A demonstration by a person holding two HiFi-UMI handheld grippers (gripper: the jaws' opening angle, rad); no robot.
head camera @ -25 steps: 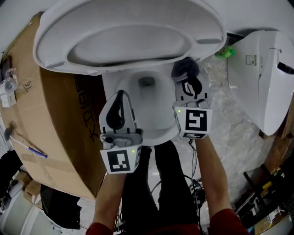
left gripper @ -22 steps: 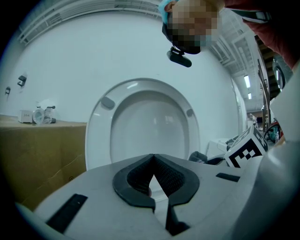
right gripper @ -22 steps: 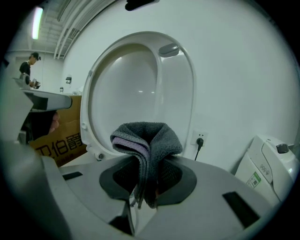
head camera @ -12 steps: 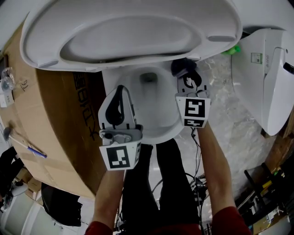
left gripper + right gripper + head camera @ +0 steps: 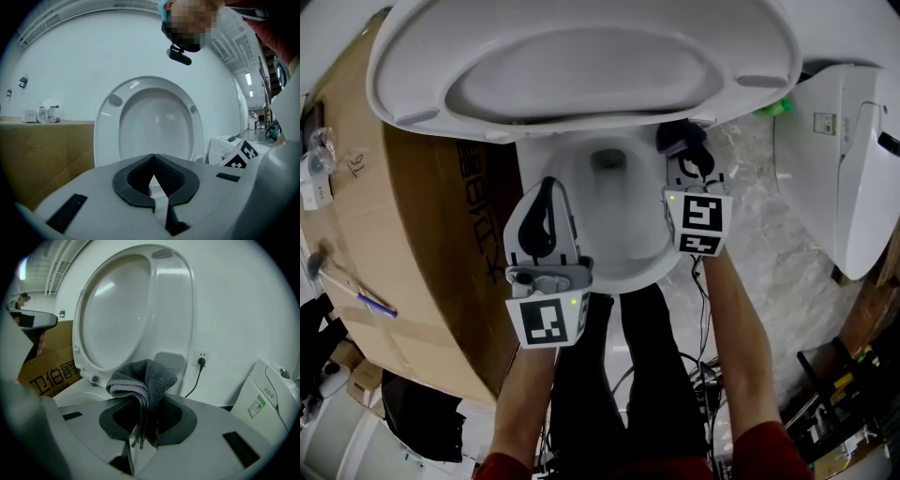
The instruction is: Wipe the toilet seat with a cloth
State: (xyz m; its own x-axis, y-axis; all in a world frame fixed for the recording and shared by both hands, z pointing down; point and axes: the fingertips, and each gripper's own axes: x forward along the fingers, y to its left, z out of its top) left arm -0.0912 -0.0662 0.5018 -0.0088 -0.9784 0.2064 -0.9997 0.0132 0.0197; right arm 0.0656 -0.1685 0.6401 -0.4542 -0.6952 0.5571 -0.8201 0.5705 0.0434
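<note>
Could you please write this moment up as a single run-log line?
left gripper: shut, empty | right gripper: shut on grey cloth, at right rim of toilet bowl | toilet seat: raised

White wall (image 5: 243, 296), brown cardboard box (image 5: 417, 244), wall socket (image 5: 200, 355), pale mottled floor (image 5: 773, 277)

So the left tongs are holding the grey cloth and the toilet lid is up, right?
Not quite. The grey cloth is in the right tongs, not the left; the right gripper view shows it pinched there. The left tongs are shut on nothing. The toilet lid is up.
</note>
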